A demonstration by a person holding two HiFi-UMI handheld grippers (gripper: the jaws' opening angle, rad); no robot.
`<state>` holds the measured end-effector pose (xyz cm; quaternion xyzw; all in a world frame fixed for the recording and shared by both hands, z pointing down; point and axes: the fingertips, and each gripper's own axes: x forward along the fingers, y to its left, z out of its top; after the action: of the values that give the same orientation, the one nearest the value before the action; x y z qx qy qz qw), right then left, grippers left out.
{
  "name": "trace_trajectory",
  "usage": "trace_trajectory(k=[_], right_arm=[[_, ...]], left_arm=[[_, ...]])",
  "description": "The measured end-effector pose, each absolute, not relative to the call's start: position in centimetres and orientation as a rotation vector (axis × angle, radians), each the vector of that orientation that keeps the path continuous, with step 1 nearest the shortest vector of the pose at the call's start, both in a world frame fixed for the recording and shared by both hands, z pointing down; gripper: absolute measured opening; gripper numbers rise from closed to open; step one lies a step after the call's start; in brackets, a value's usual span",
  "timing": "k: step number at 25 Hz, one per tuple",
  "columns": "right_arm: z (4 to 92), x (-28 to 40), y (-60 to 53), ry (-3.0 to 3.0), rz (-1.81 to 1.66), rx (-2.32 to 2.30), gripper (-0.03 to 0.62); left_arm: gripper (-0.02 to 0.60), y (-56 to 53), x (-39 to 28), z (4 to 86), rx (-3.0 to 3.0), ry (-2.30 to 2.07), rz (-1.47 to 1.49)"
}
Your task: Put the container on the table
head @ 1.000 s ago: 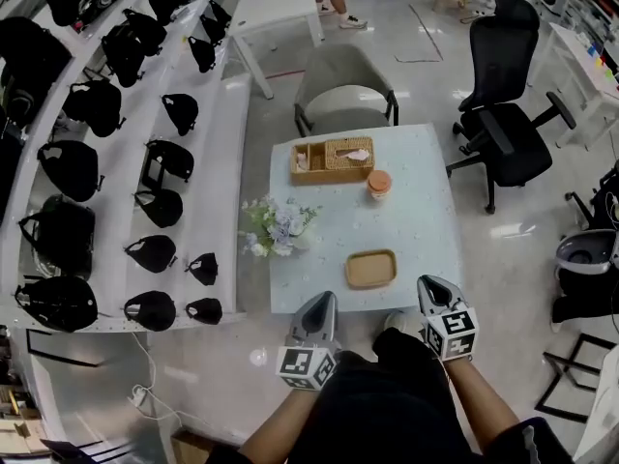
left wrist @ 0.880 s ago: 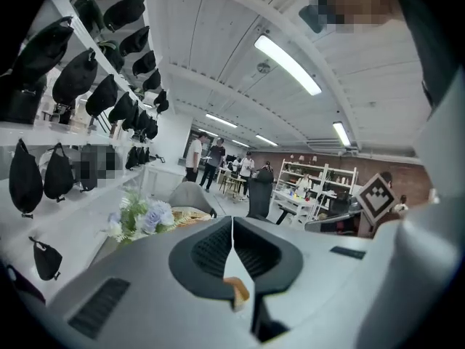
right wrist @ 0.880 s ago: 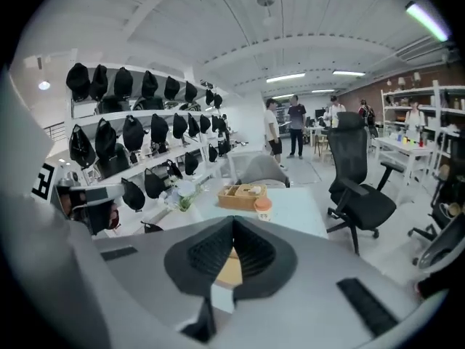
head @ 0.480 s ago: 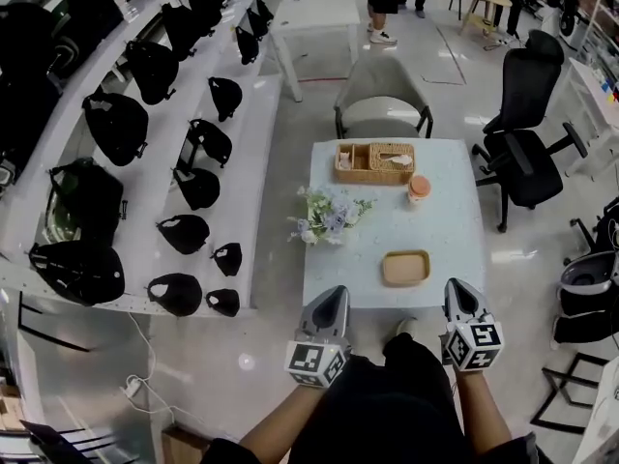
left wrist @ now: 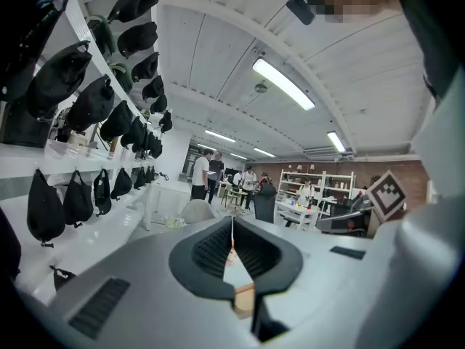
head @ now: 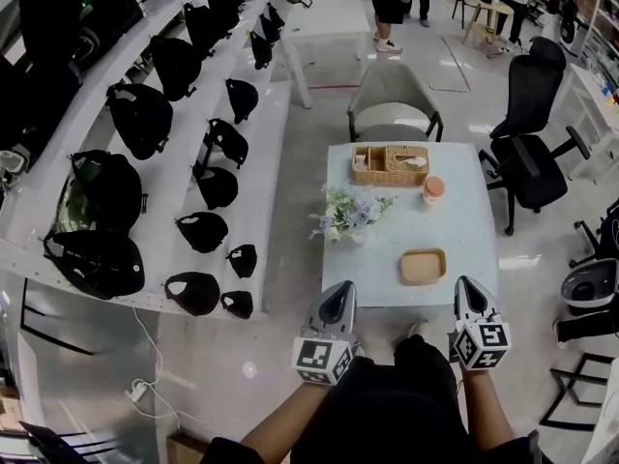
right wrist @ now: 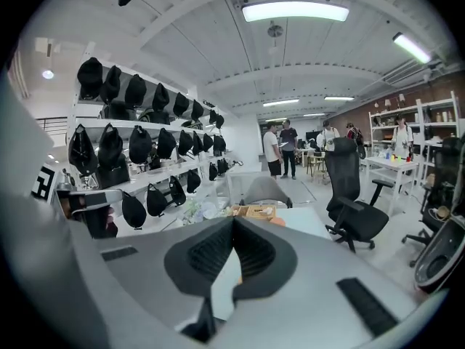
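A shallow tan container (head: 424,266) lies on the pale square table (head: 469,230), close to its front edge. Both grippers hang side by side just short of that edge, in front of the person's body. My left gripper (head: 338,301) is left of the container, with its jaws shut and nothing between them (left wrist: 232,222). My right gripper (head: 468,295) is to the right of the container, also shut and empty (right wrist: 233,221). Neither gripper touches the container or the table.
On the table stand a wicker basket (head: 390,165), an orange-lidded cup (head: 434,188) and a flower bunch (head: 352,211). A grey armchair (head: 392,100) is behind the table and a black office chair (head: 532,153) to its right. White shelves with black bags (head: 145,162) run along the left.
Both grippers have drawn back from over the table's front edge and now sit short of it. The table lies further right and further away in the head view.
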<state>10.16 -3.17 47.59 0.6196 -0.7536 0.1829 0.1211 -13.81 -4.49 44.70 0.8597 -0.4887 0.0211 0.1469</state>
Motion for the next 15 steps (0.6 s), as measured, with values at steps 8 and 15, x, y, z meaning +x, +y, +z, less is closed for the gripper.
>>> trace_trajectory(k=[8,15], right_arm=[[47.5,8.4,-2.4,-2.211,0.493,1.803,-0.002],[47.5,8.5,-1.9,-2.172,0.495,1.844,-0.002]], left_arm=[[0.009,-2.6,-14.6,44.9,2.479,-1.337,0.023],[0.009,-2.0,-15.5,45.8,2.439,-1.350,0.009]])
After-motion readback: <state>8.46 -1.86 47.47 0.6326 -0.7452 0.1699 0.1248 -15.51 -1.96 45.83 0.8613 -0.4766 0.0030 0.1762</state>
